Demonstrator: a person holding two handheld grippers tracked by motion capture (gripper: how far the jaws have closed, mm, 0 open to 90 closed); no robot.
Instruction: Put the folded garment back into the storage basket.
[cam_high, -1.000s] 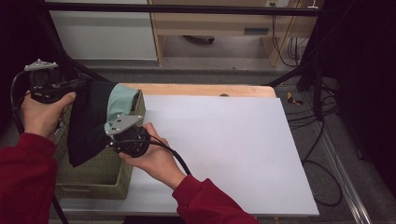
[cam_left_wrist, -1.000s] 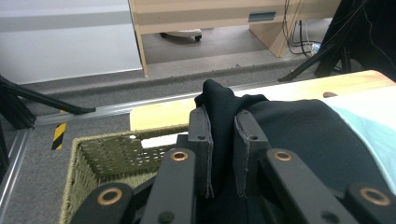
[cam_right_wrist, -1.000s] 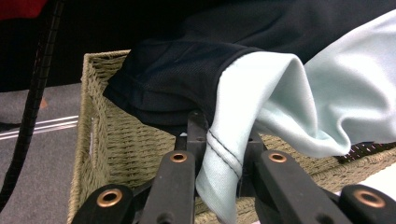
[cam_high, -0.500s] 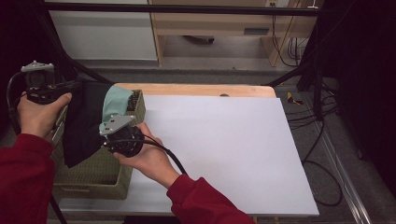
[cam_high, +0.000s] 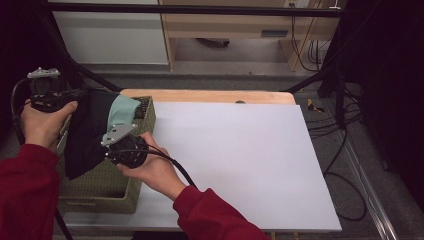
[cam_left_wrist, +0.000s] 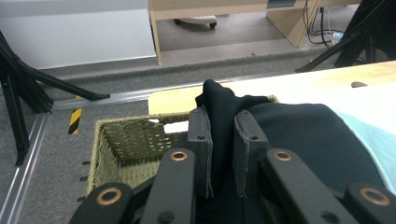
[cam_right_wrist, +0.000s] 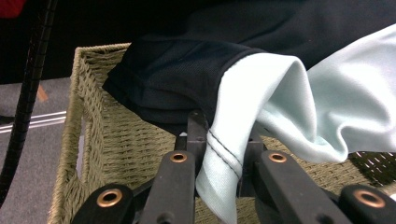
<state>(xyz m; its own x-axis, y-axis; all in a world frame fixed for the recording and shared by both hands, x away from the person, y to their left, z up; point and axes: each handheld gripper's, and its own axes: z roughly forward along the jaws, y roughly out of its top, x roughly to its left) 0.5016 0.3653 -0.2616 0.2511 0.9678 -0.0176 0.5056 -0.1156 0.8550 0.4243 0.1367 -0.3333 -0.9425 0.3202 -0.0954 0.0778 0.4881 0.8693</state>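
A garment, black (cam_high: 87, 132) with a pale mint panel (cam_high: 121, 111), hangs stretched between my two grippers above a green woven basket (cam_high: 102, 187) at the table's left end. My left gripper (cam_high: 75, 95), held high at the far left, is shut on the black cloth (cam_left_wrist: 223, 116), which bunches up between its pads (cam_left_wrist: 201, 140). My right gripper (cam_high: 114, 137), over the basket's right side, is shut on the garment's mint hem (cam_right_wrist: 224, 158). The black part (cam_right_wrist: 177, 79) drapes over the basket's rim (cam_right_wrist: 93, 88).
A white sheet (cam_high: 240, 160) covers the wooden table (cam_high: 210, 95) to the right of the basket. Beyond the table are grey floor, a metal rail (cam_left_wrist: 121, 95), black stand legs (cam_left_wrist: 28, 79) and cables (cam_high: 340, 125) at the right.
My right gripper has drifted slightly left and down with the hem. The left hand has stayed nearly still with the black cloth.
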